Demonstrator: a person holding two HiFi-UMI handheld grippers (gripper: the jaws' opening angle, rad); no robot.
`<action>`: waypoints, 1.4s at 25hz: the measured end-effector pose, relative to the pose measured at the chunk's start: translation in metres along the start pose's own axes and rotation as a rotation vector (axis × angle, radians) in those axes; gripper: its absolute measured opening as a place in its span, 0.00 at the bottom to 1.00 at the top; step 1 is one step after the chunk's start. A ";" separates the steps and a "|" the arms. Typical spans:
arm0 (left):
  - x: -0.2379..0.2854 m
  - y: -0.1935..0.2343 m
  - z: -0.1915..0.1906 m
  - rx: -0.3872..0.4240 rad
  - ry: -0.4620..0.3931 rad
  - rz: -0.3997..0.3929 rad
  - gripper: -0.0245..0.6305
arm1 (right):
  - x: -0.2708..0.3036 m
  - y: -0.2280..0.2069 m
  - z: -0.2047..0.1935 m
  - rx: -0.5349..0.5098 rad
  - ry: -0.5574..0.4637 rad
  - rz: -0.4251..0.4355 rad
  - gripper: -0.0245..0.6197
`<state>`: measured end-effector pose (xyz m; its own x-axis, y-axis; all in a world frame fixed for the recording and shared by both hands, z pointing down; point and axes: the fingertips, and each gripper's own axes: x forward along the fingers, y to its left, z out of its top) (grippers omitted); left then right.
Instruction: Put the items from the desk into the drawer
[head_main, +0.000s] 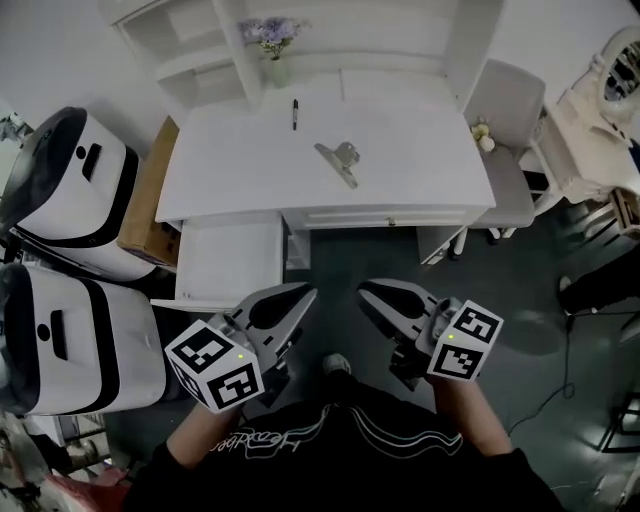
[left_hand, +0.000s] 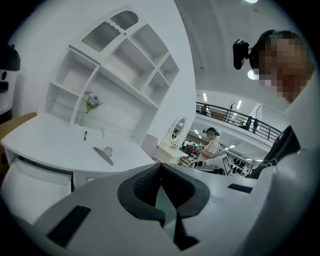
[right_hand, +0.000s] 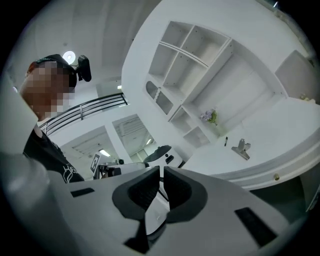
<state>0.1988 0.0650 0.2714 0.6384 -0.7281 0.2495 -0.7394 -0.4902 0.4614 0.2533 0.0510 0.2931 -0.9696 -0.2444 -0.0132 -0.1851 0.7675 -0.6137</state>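
A black pen (head_main: 294, 113) and a metal binder clip (head_main: 340, 160) lie on the white desk (head_main: 420, 150). The desk's left drawer (head_main: 228, 260) stands pulled out and looks empty. My left gripper (head_main: 303, 293) hangs in front of the drawer, short of the desk, jaws shut with nothing in them. My right gripper (head_main: 366, 290) is beside it, over the dark floor, also shut and empty. The left gripper view shows its tips (left_hand: 161, 166) together, with pen (left_hand: 85, 135) and clip (left_hand: 103, 154) far beyond. The right gripper (right_hand: 161, 171) points past the desk's left; the clip (right_hand: 242, 149) is off to the right.
A vase of purple flowers (head_main: 273, 45) stands at the desk's back under white shelves. Two white-and-black machines (head_main: 70, 190) and a cardboard box (head_main: 150, 195) crowd the left. A grey chair (head_main: 505, 130) stands at the right. A person is seen far off (left_hand: 212, 145).
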 end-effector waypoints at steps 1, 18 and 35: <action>0.006 0.004 0.007 0.011 -0.011 0.003 0.07 | 0.004 -0.008 0.005 0.004 0.001 0.008 0.12; 0.043 0.102 0.057 -0.021 -0.035 0.010 0.07 | 0.063 -0.095 0.069 -0.004 -0.010 -0.077 0.12; 0.083 0.257 0.067 -0.143 0.029 0.074 0.07 | 0.143 -0.281 0.107 -0.057 0.052 -0.356 0.25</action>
<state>0.0473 -0.1536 0.3542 0.5908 -0.7446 0.3106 -0.7480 -0.3613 0.5567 0.1839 -0.2628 0.3788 -0.8492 -0.4733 0.2341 -0.5199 0.6721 -0.5273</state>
